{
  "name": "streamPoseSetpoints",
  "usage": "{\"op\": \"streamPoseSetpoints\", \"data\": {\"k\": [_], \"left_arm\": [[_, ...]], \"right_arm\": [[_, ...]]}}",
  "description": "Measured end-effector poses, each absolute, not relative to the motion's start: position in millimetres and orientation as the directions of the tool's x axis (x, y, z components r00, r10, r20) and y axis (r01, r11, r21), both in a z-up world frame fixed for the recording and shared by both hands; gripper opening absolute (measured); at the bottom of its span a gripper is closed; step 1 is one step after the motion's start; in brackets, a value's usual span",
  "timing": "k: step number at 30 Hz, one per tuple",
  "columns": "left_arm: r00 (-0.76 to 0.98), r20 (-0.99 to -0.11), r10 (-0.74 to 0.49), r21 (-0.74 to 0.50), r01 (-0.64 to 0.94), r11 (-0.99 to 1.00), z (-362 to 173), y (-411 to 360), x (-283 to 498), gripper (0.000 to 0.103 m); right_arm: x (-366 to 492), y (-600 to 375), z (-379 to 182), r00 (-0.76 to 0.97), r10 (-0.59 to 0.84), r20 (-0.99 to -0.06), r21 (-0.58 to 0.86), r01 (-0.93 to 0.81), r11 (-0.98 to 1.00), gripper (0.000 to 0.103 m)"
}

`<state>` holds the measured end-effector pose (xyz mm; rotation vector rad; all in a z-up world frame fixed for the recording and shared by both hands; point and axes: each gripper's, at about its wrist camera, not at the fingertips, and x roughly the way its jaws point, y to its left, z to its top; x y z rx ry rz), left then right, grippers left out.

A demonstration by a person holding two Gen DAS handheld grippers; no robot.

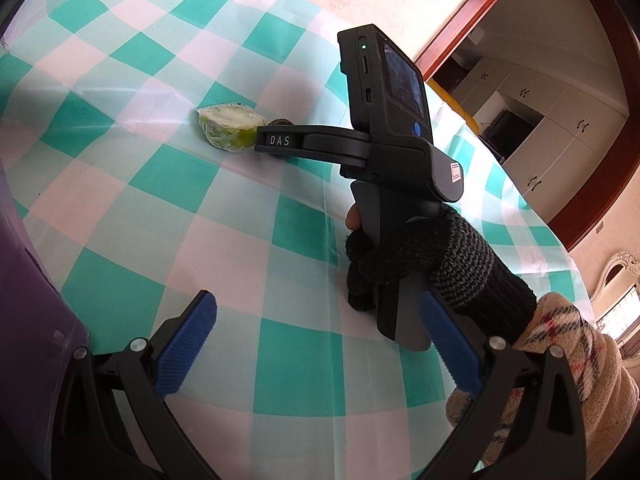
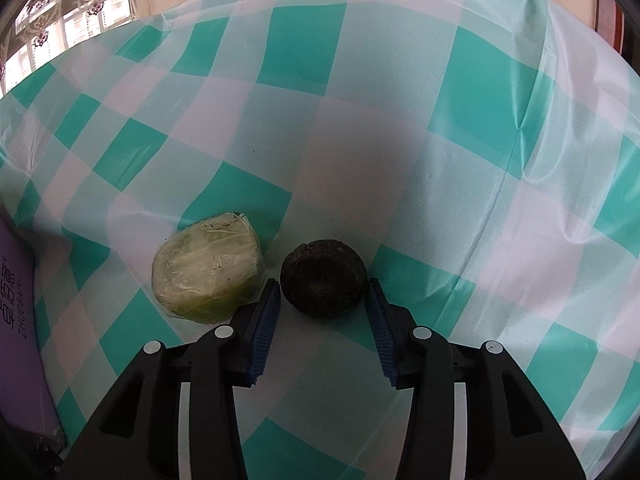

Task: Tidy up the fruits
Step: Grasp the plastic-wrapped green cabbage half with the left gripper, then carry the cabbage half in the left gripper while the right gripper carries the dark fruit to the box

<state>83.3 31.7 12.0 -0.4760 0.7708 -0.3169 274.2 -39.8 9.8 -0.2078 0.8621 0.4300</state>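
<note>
Right gripper (image 2: 322,294): nearest to the camera; your blue pads (image 2: 264,320) stood on both sides of the dark round fruit (image 2: 323,278), just beside it, with a thin gap still seen at each side, so not yet clenched on it.
Dark round fruit: lying on the checked tablecloth (image 2: 460,128), at 12 o'clock from the pads.
Wrapped green piece (image 2: 208,266): at 9 o'clock from the dark fruit, just beside it.
Left gripper (image 1: 320,340): released wide, nothing between, over the cloth.
Your gloved hand (image 1: 404,264): holding the right gripper's handle.
</note>
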Motion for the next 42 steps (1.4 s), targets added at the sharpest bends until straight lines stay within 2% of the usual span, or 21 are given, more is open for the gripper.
{"op": "streamPoseSetpoints", "data": {"k": [4, 8, 11, 15, 18, 21, 23, 25, 26, 27, 36, 42], "left_arm": [[0.681, -0.599, -0.422, -0.502, 0.091, 0.86, 13, 31, 83, 0.101], [0.66, -0.627, -0.414, -0.5, 0.066, 0.863, 9, 31, 90, 0.101], [0.654, -0.651, -0.385, -0.491, 0.024, 0.871, 8, 29, 107, 0.101], [0.671, -0.706, -0.229, -0.406, -0.118, 0.906, 10, 26, 152, 0.101], [0.661, -0.745, -0.094, -0.327, -0.239, 0.914, 8, 29, 194, 0.101], [0.618, -0.786, 0.01, -0.228, -0.304, 0.925, 8, 27, 231, 0.1], [0.591, -0.802, 0.082, -0.142, -0.323, 0.936, 7, 25, 249, 0.095], [0.57, -0.811, 0.132, -0.075, -0.325, 0.943, 7, 22, 261, 0.077], [0.565, -0.81, 0.156, -0.046, -0.326, 0.944, 8, 20, 265, 0.073], [0.561, -0.809, 0.176, -0.022, -0.328, 0.944, 9, 19, 266, 0.061], [0.682, -0.727, 0.074, -0.149, -0.262, 0.953, 29, 3, 225, 0.059], [0.698, -0.715, 0.021, -0.224, -0.258, 0.94, 36, -7, 190, 0.059]], "right_arm": [[272, -29, 9, 0.59, 0.249, -0.768, -0.039, -0.431, 0.901, 0.039], [260, -51, 11, 0.596, 0.257, -0.761, 0.001, -0.395, 0.919, 0.039], [250, -95, 12, 0.592, 0.292, -0.751, 0.115, -0.318, 0.941, 0.039], [238, -151, 9, 0.604, 0.352, -0.715, 0.272, -0.224, 0.936, 0.039], [225, -183, 6, 0.622, 0.441, -0.648, 0.438, -0.17, 0.883, 0.039], [222, -184, 11, 0.631, 0.461, -0.624, 0.442, -0.201, 0.874, 0.039], [224, -178, 12, 0.612, 0.477, -0.631, 0.435, -0.23, 0.87, 0.039], [229, -179, 10, 0.614, 0.474, -0.631, 0.443, -0.216, 0.87, 0.039], [226, -176, 11, 0.617, 0.472, -0.63, 0.447, -0.209, 0.87, 0.039], [227, -176, 11, 0.615, 0.475, -0.629, 0.449, -0.211, 0.868, 0.039], [221, -185, 8, 0.614, 0.473, -0.632, 0.45, -0.206, 0.869, 0.039], [219, -190, 9, 0.633, 0.452, -0.628, 0.448, -0.181, 0.875, 0.039]]}}
